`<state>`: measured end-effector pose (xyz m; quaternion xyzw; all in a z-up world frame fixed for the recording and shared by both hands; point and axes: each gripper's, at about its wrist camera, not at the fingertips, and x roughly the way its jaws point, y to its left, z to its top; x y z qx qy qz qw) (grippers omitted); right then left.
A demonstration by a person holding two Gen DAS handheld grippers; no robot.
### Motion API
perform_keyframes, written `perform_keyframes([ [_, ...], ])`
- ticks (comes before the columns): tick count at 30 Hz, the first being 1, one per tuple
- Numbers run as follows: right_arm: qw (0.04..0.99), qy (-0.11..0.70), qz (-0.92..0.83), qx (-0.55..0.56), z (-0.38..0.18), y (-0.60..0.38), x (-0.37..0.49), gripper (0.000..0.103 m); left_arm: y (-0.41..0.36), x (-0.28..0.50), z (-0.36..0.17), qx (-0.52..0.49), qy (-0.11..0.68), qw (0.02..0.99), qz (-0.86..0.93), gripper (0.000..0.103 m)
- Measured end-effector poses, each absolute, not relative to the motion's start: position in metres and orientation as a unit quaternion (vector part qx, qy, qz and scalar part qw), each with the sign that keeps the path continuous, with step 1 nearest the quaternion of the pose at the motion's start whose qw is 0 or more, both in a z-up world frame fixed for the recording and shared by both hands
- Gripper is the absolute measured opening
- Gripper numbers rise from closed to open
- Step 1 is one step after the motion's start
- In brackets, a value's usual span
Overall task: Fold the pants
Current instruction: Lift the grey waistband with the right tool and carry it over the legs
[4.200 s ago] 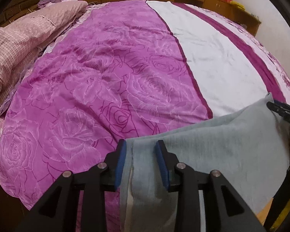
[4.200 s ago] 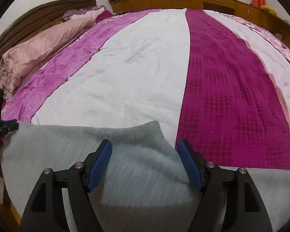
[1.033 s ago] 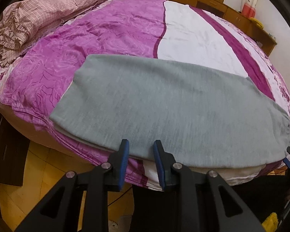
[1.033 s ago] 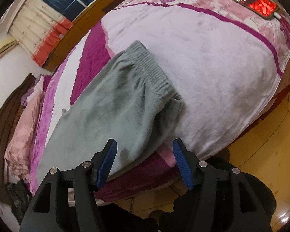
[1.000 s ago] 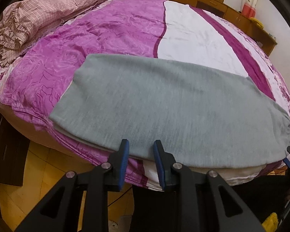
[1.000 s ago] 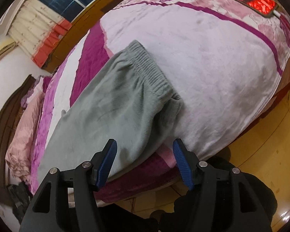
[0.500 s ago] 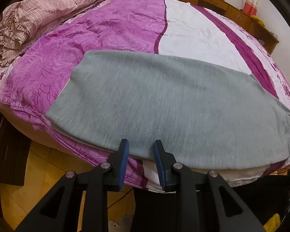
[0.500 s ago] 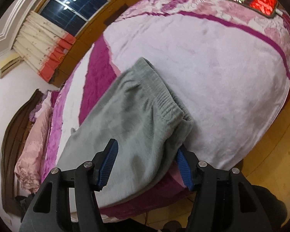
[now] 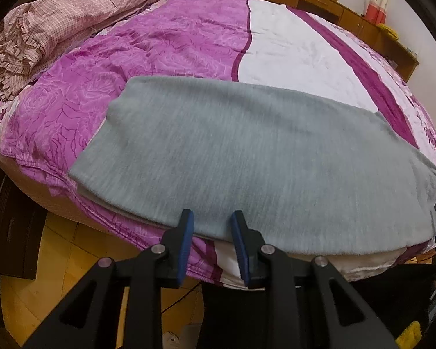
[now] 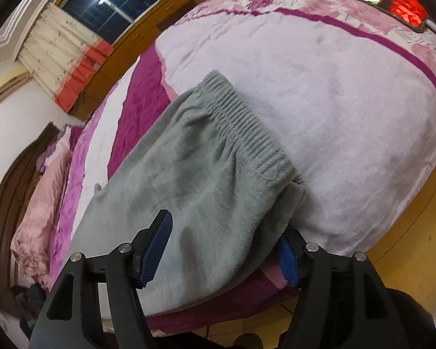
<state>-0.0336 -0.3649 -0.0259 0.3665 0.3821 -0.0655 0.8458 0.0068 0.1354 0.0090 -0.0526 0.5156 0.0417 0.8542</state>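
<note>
On bed (image 9: 165,58), near front edge: grey pants (image 9: 247,151) lie flat, long way across. Soft, light, floppy, probably easy to bunch; best grab at stretchy waistband (image 10: 247,128) or leg end. Left gripper (image 9: 211,226) fingers narrow, nothing between them. Right gripper (image 10: 223,244) fingers wide, straddling waist corner, not pinching. Left view shows whole pants; right view alone shows waistband, phone (image 10: 383,0).

Warm indoor light falls evenly over the bedspread (image 9: 171,58); the window (image 10: 116,3) is dark, showing only small reflected glints. Both fisheye views bow strongly toward black, vignetted corners. The grey pants (image 9: 261,157) look slightly smeared, casting soft shadow along their edge.
</note>
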Motion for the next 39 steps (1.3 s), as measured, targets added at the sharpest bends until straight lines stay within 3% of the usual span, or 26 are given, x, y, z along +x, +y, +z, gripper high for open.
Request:
perform_keyframes([
  [1, 0.848, 0.372, -0.073, 0.369, -0.024, -0.365, -0.036, 0.049, 0.136, 0.006, 0.010, -0.052, 0.516, 0.854, 0.041, 0.028],
  [5, 0.853, 0.365, -0.080, 0.364, -0.020, -0.366, -0.034, 0.038, 0.136, 0.005, 0.012, -0.051, 0.514, 0.856, 0.038, 0.028],
  [10, 0.852, 0.366, -0.083, 0.365, -0.018, -0.369, -0.034, 0.008, 0.138, 0.001, 0.015, -0.048, 0.516, 0.855, 0.031, 0.028],
  [15, 0.867, 0.357, -0.066, 0.342, -0.002, -0.366, -0.035, 0.004, 0.140, -0.004, 0.021, -0.043, 0.513, 0.857, 0.030, 0.028],
  [39, 0.912, 0.324, 0.096, 0.232, 0.122, -0.272, -0.016, 0.004, 0.168, -0.009, 0.045, -0.066, 0.483, 0.872, 0.041, 0.028],
])
